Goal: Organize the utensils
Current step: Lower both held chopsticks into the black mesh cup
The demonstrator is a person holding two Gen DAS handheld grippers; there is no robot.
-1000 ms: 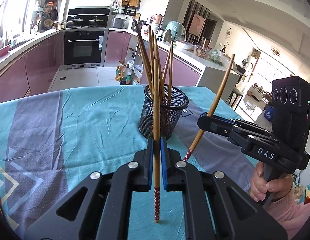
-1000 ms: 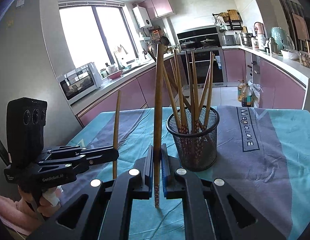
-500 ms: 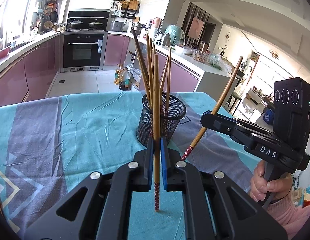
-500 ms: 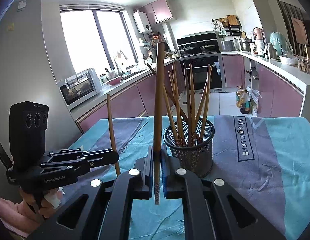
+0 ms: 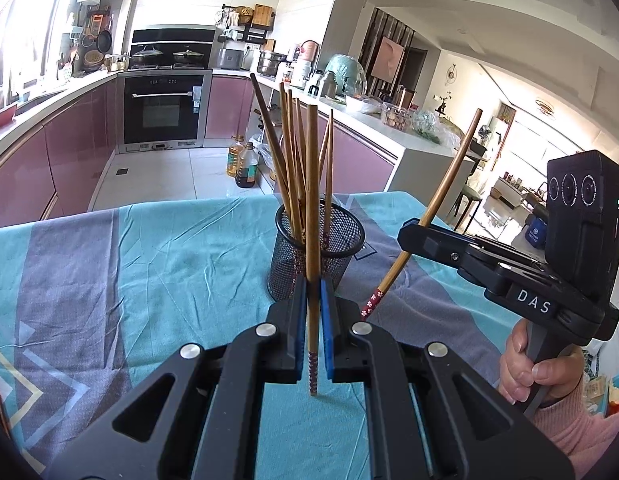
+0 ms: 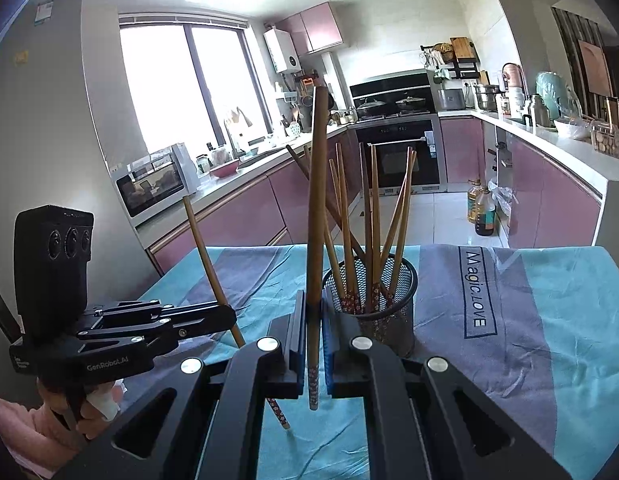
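A black mesh cup (image 5: pixel 319 248) stands on the teal and grey tablecloth (image 5: pixel 149 264) and holds several brown chopsticks (image 5: pixel 289 152). It also shows in the right wrist view (image 6: pixel 371 304). My left gripper (image 5: pixel 313 292) is shut on one chopstick (image 5: pixel 312 200), held upright just in front of the cup. My right gripper (image 6: pixel 314 308) is shut on another chopstick (image 6: pixel 316 200), upright, just left of the cup. In the left wrist view the right gripper (image 5: pixel 419 236) holds its chopstick (image 5: pixel 441 200) tilted, right of the cup. The left gripper (image 6: pixel 225 316) shows at lower left in the right wrist view.
The table's far edge drops to a tiled kitchen floor with oil bottles (image 5: pixel 243 164). Pink cabinets and an oven (image 5: pixel 161 112) lie beyond. A counter (image 6: pixel 557 148) with jars runs along the right. A microwave (image 6: pixel 153 184) sits at the left.
Both grippers have lifted their chopsticks and drawn back a little from the cup. The cup looks smaller and lower in both views. Both grips have stayed shut.
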